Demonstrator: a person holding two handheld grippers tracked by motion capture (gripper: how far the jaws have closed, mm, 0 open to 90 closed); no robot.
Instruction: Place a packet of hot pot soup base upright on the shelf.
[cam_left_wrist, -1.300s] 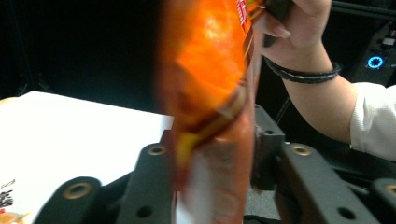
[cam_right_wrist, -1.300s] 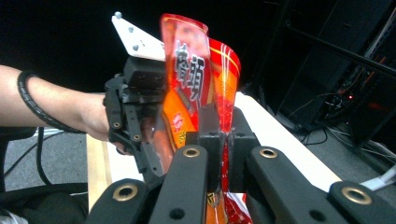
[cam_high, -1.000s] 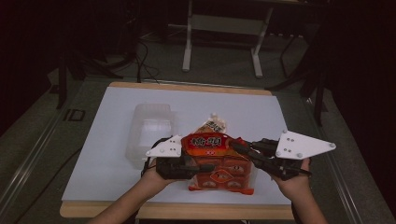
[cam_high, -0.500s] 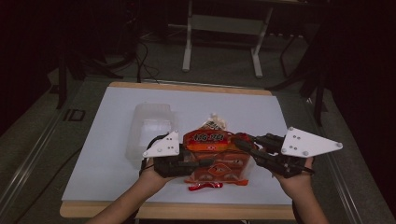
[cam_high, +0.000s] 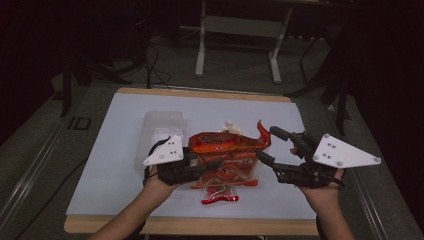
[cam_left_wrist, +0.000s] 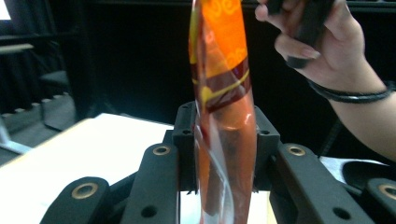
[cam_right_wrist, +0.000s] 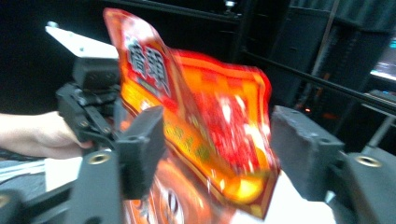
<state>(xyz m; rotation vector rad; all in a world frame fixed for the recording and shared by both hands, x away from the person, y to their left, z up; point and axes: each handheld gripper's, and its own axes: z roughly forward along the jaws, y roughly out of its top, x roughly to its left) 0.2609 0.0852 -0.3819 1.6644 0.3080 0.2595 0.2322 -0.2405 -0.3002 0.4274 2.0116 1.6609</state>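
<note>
Though blurred — orange snack bag (cam_right_wrist: 205, 135), bottom cropped

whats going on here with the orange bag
A person is working on an orange snack bag with a tool in each hand. The left tool is clamped on the bag's edge and holds it above the white table. The right tool has just been opening; the bag's far edge sits between its jaws, unpinched.

Recording bench in a darkened lab or studio
A white-topped table (cam_high: 120, 150) stands on grey floor; at 12 o'clock a metal stand (cam_high: 240, 30), at 10 o'clock loose cables (cam_high: 150, 60), black surroundings, and a lit screen (cam_right_wrist: 385, 60) at 3 o'clock
</note>
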